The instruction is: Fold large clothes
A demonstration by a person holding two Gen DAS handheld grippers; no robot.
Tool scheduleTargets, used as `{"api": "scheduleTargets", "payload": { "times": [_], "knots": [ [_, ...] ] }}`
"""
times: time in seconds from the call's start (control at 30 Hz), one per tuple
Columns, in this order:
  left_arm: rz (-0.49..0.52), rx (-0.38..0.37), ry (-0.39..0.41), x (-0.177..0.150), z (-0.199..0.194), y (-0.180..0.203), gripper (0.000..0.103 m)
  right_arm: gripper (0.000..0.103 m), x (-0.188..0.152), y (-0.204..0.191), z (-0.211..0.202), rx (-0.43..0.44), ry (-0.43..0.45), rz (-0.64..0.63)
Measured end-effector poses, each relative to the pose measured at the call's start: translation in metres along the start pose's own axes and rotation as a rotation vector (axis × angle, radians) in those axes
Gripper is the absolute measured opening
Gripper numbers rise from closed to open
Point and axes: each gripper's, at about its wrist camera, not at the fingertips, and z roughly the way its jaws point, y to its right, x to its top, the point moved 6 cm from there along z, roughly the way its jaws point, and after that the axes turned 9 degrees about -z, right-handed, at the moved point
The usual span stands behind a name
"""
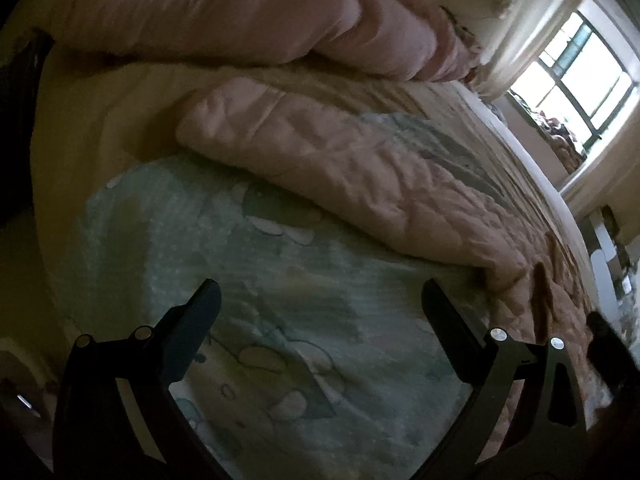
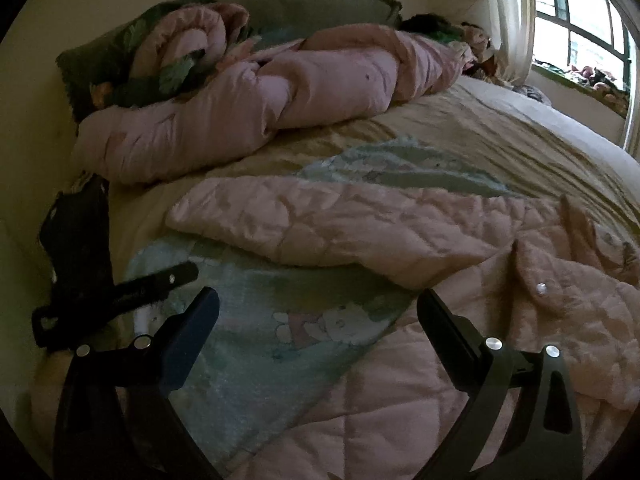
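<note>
A pink quilted jacket [image 2: 500, 280] lies spread on the bed, over a pale blue-green printed blanket [image 2: 260, 344]. One sleeve [image 2: 320, 220] stretches out to the left, and a metal snap [image 2: 541, 289] shows on the front. My right gripper [image 2: 317, 294] hovers open where the jacket's body meets the blanket, holding nothing. My left gripper [image 1: 320, 286] is open too, low over the blanket [image 1: 280, 320], with the sleeve [image 1: 320, 152] just beyond its fingertips. In the right wrist view the left gripper's dark frame [image 2: 120, 300] sits at the bed's left side.
A bunched pink duvet [image 2: 240, 112] and a green leafy pillow [image 2: 120, 52] lie at the head of the bed. Beige sheet [image 2: 520, 136] covers the far right side. A bright window [image 2: 580, 20] is at the upper right, and a wall [image 2: 32, 200] runs along the left.
</note>
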Motion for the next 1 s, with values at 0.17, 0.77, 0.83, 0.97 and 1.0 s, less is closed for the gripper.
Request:
{"api": "scheduleTargets", "payload": {
  "times": [0.17, 0.77, 0.83, 0.97, 1.0],
  "knots": [
    [0.002, 0.01, -0.002, 0.008, 0.01, -0.004, 0.094, 0.099, -0.008, -0.002, 0.012, 0.012, -0.024, 0.01],
    [-0.142, -0.1, -0.002, 0.048, 0.071, -0.004, 0.093, 0.099, -0.011, 0.024, 0.026, 0.003, -0.035, 0.069],
    [-0.133, -0.087, 0.013, 0.055, 0.077, -0.004, 0.093, 0.099, -0.011, 0.029, 0.024, -0.005, -0.031, 0.07],
    [-0.139, -0.09, 0.04, 0.071, 0.083, -0.007, 0.092, 0.099, -0.01, 0.042, 0.019, -0.023, -0.022, 0.085],
    [-0.144, -0.087, 0.045, 0.075, 0.085, -0.009, 0.09, 0.099, -0.009, 0.045, 0.018, -0.028, -0.02, 0.089]
  ]
}}
